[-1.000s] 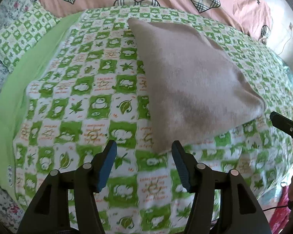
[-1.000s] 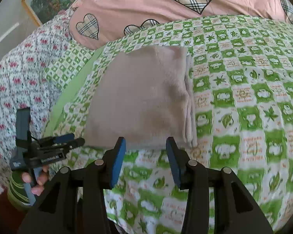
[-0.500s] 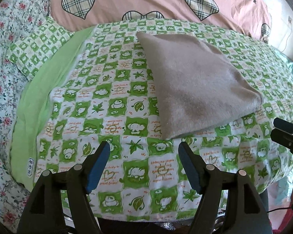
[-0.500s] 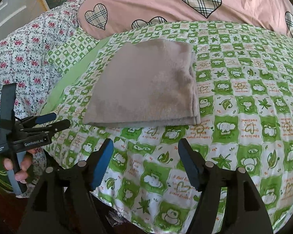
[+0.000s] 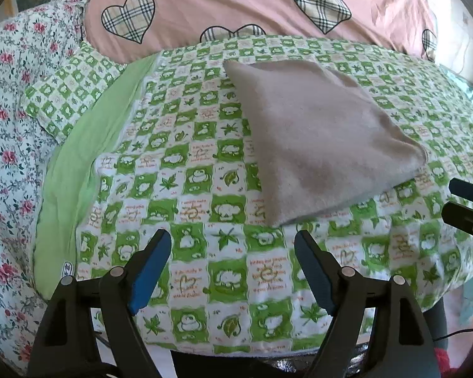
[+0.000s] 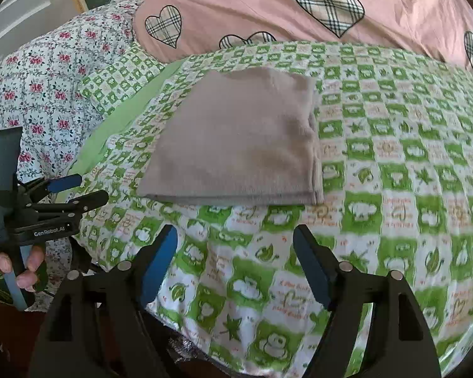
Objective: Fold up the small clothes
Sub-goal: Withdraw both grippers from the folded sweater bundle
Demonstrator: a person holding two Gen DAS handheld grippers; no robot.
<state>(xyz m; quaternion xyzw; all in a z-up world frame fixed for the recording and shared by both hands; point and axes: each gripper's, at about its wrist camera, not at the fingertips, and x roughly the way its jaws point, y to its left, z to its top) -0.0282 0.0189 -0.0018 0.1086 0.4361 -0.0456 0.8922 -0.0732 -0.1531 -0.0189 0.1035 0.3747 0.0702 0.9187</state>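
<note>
Holding both the left hand-held gripper (image 5: 233,271) and right hand-held gripper (image 6: 235,267) with fingers apart, clear of the folded beige cloth (image 6: 236,145), would best leave the fold undisturbed.

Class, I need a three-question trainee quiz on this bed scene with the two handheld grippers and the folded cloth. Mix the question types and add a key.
1. True or false: the left gripper is clamped on the folded beige fleece cloth.
2. What does the cloth lie on? A) green-and-white checked quilt B) pink heart-print duvet C) floral sheet
3. Fill in: the right gripper has its jaws ____.

Key: 1 false; 2 A; 3 open.
</note>
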